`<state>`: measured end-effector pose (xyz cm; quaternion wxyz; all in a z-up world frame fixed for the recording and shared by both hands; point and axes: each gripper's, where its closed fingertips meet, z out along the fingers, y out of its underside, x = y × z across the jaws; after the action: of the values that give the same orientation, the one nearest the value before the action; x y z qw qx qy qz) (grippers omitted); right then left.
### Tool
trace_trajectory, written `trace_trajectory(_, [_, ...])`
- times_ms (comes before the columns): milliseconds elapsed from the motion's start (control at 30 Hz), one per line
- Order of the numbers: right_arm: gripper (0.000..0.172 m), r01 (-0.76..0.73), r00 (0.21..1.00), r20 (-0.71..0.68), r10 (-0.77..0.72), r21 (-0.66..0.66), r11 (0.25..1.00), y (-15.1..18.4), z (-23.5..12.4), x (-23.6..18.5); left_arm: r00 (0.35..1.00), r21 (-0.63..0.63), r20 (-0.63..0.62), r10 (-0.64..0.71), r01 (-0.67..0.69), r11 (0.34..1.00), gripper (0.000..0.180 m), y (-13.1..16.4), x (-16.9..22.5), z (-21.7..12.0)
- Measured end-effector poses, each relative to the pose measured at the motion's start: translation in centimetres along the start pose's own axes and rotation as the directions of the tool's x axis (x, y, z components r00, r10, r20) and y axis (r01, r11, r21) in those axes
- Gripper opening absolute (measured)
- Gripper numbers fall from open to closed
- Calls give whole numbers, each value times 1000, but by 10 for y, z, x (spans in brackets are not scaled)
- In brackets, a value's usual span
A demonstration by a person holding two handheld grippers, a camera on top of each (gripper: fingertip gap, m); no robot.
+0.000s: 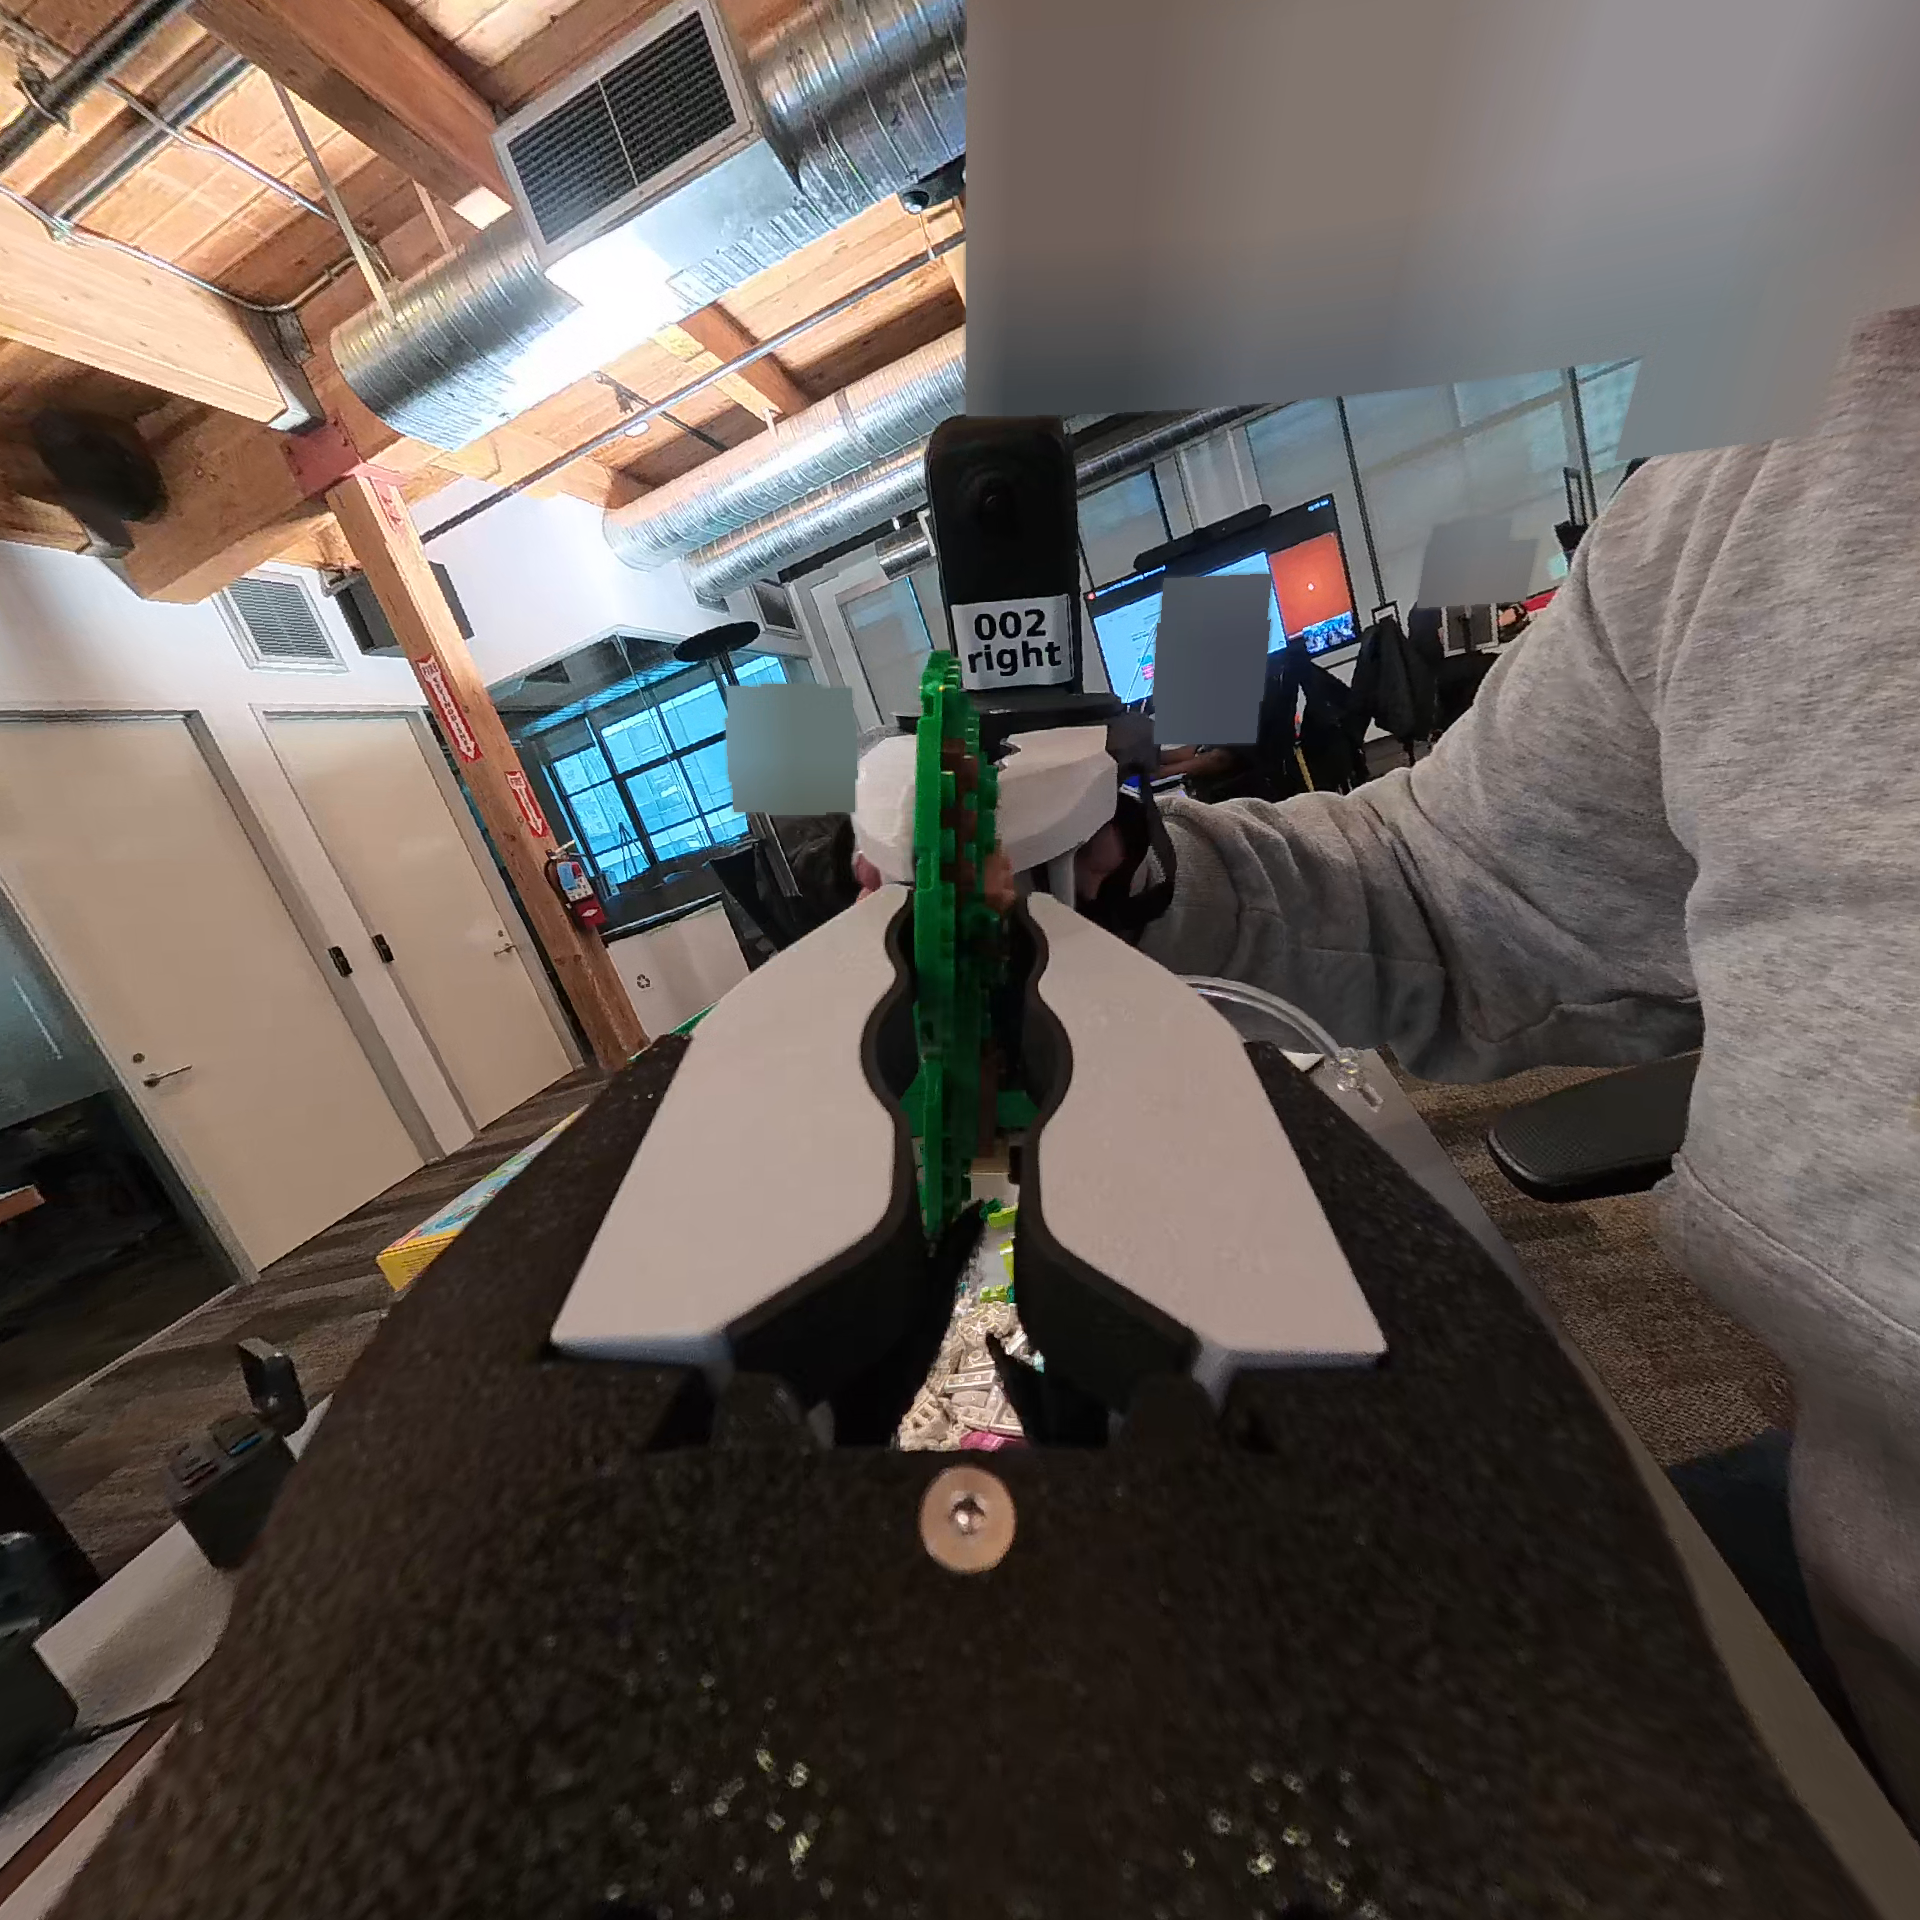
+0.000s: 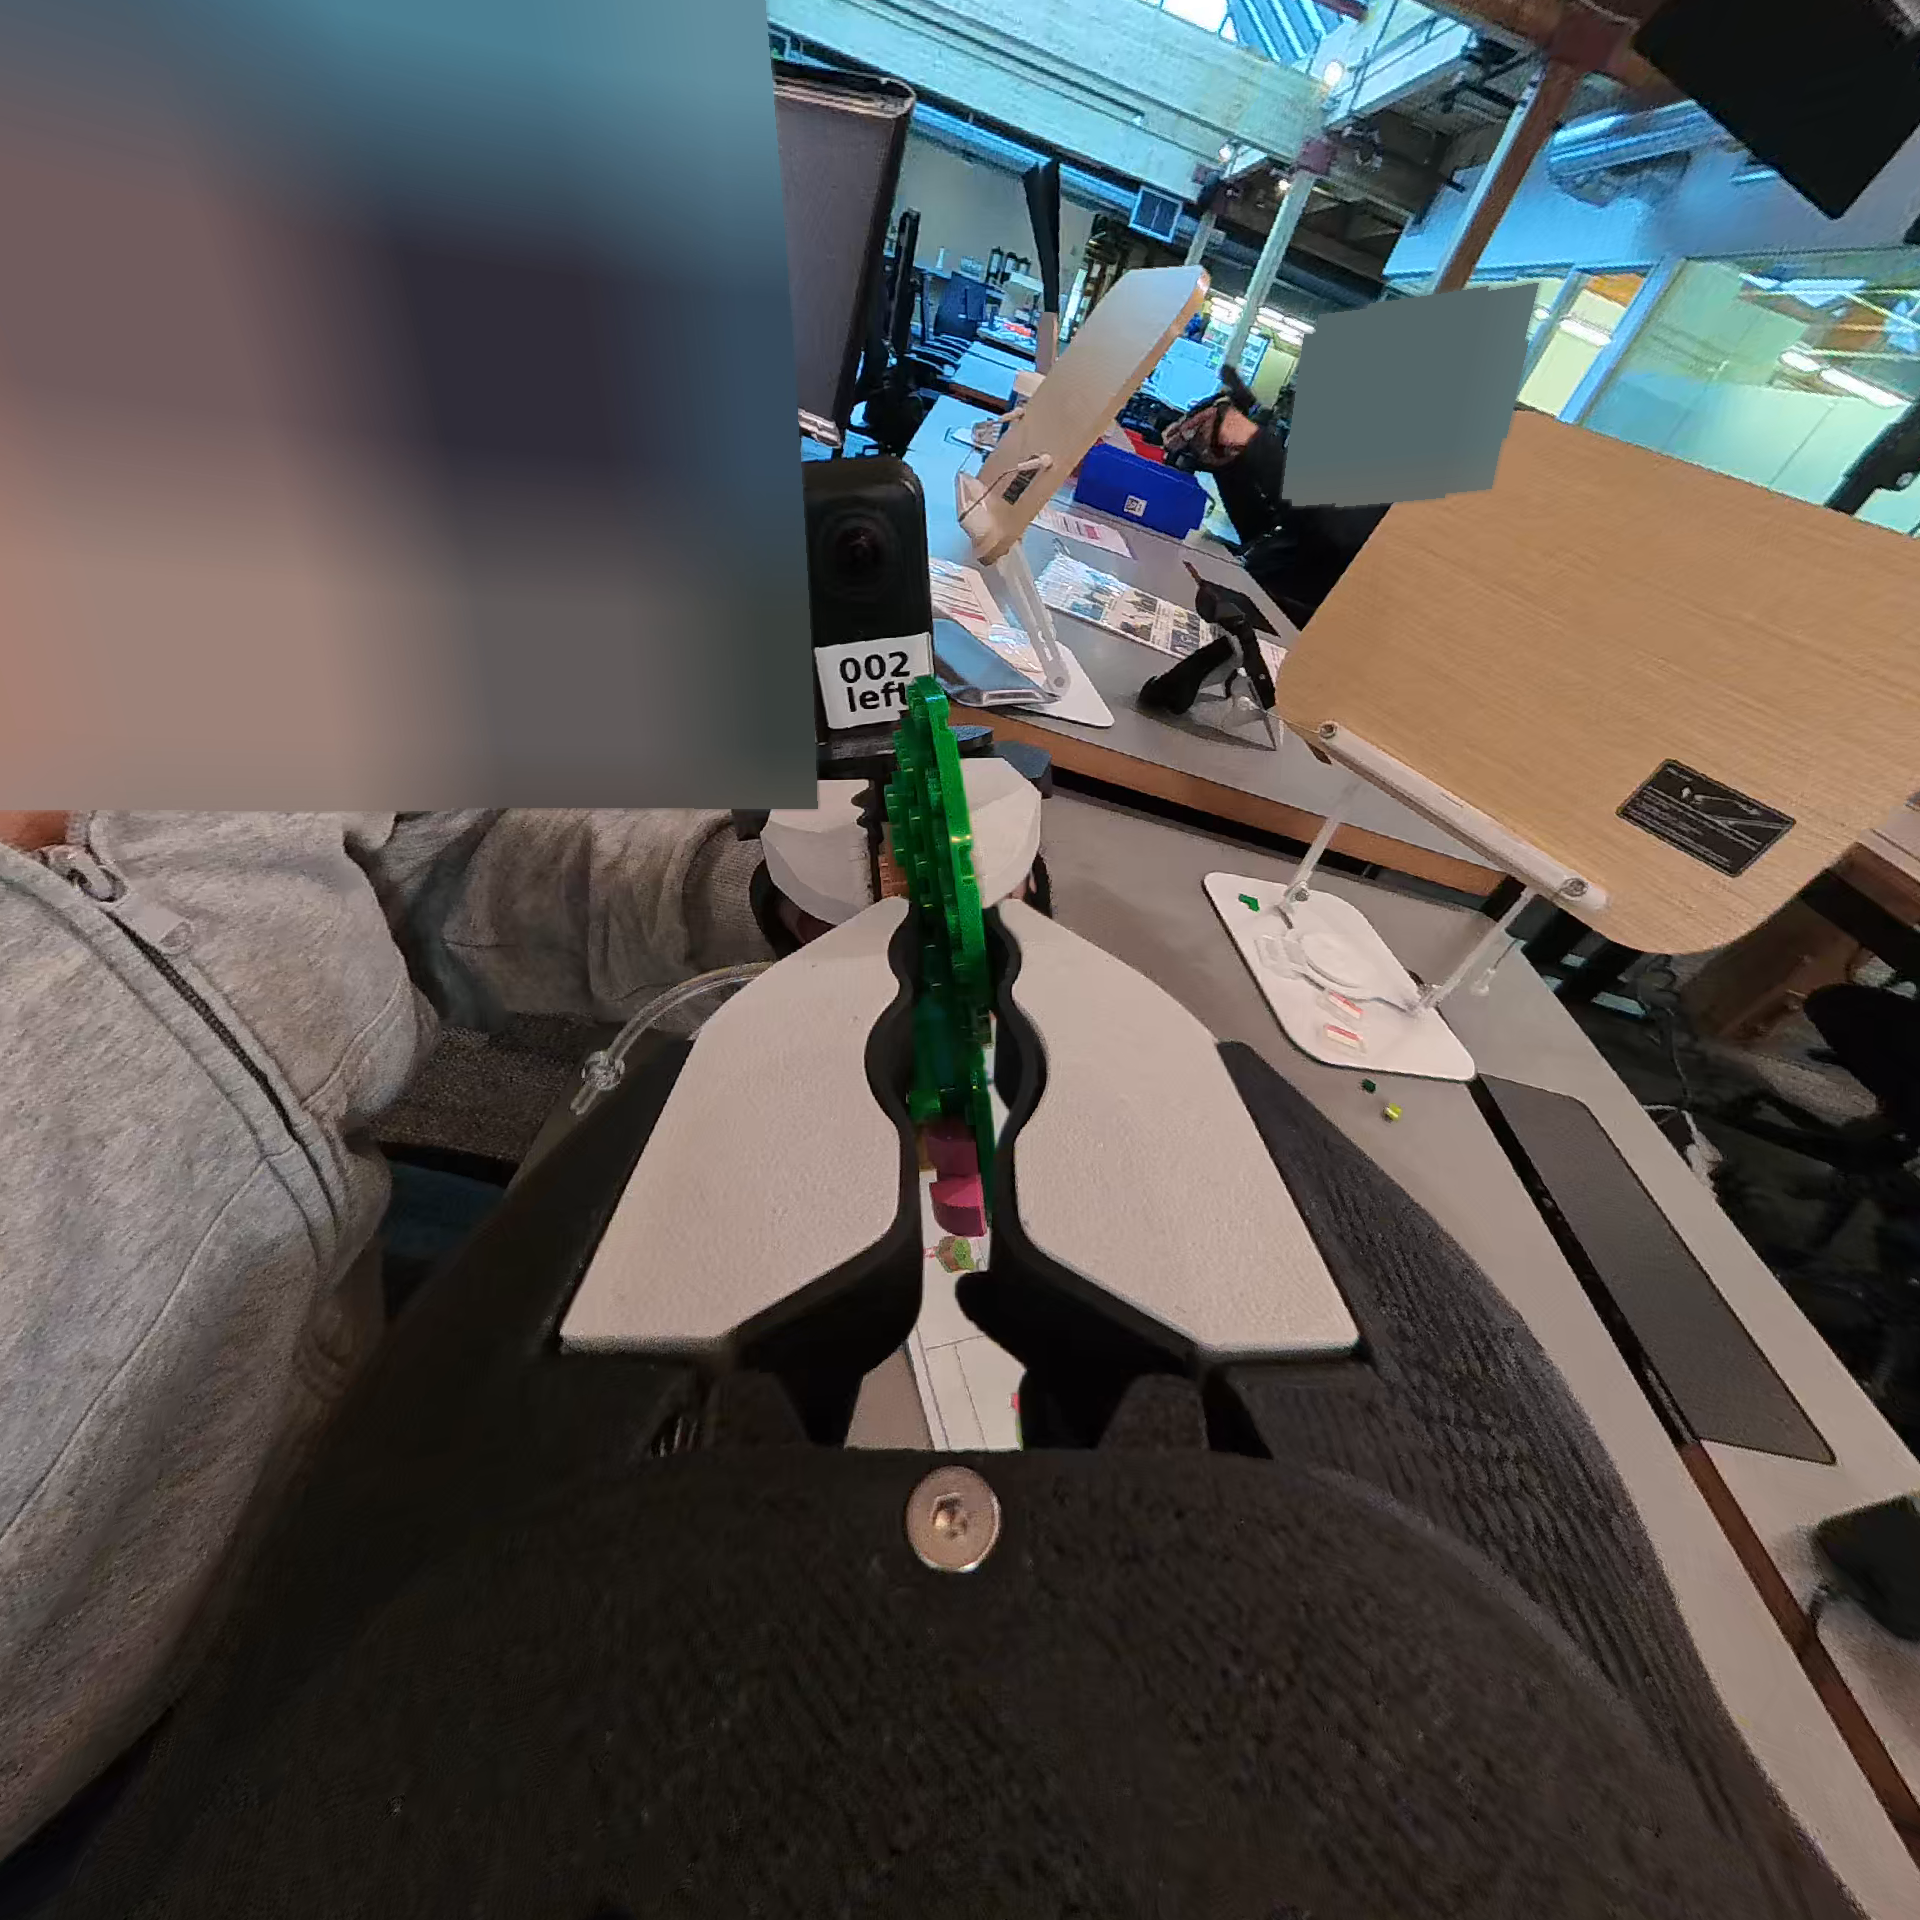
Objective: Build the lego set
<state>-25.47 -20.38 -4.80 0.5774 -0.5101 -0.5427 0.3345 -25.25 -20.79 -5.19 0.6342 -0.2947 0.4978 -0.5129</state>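
Green brick plate [image 1: 940, 935], studded with brown bits, is clamped edge-on by left gripper [image 1: 961, 914] and right gripper [image 2: 951, 925] alike.

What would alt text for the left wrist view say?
A green toy-brick plate with brown bricks stands edge-on, pinched in the left gripper. The right gripper faces it from behind, held by a person's grey-sleeved arm, in an office.

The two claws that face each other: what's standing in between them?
A flat green plastic brick plate with brown bricks, edge-on, both views.
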Motion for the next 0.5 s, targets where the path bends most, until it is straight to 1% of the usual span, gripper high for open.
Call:
trace_trajectory(167, [6, 35, 999, 19, -35, -8, 999, 0, 0, -2, 1000, 9, -17, -18, 19, 1000, 15, 0, 2, 0])
trace_trajectory(267, [7, 31, 1000, -5, -31, 6, 1000, 0, 1, 1, 1000, 13, -8, -22, 23, 1000, 15, 0, -1, 0])
trace_trajectory(300, [9, 38, 999, -25, -38, 16, 999, 0, 1, 3, 1000, 11, 5, -19, 19, 1000, 15, 1, -3, -1])
trace_trajectory(367, [32, 49, 996, -72, -47, 26, 998, 0, -5, 11, 999, -3, 45, 8, -8, 1000, 15, 4, -10, -4])
trace_trajectory(400, [35, 33, 994, -107, -29, 39, 999, -1, -11, 18, 997, -13, 77, 27, -26, 1000, 15, 7, -15, -7])
trace_trajectory(433, [33, 13, 989, -151, -3, 69, 998, -3, -19, 27, 992, -22, 116, 48, -45, 999, 15, 9, -22, -11])
trace_trajectory(500, [18, -30, 959, -278, 56, 96, 995, -5, -34, 47, 974, -33, 209, 92, -87, 996, 15, 16, -36, -22])
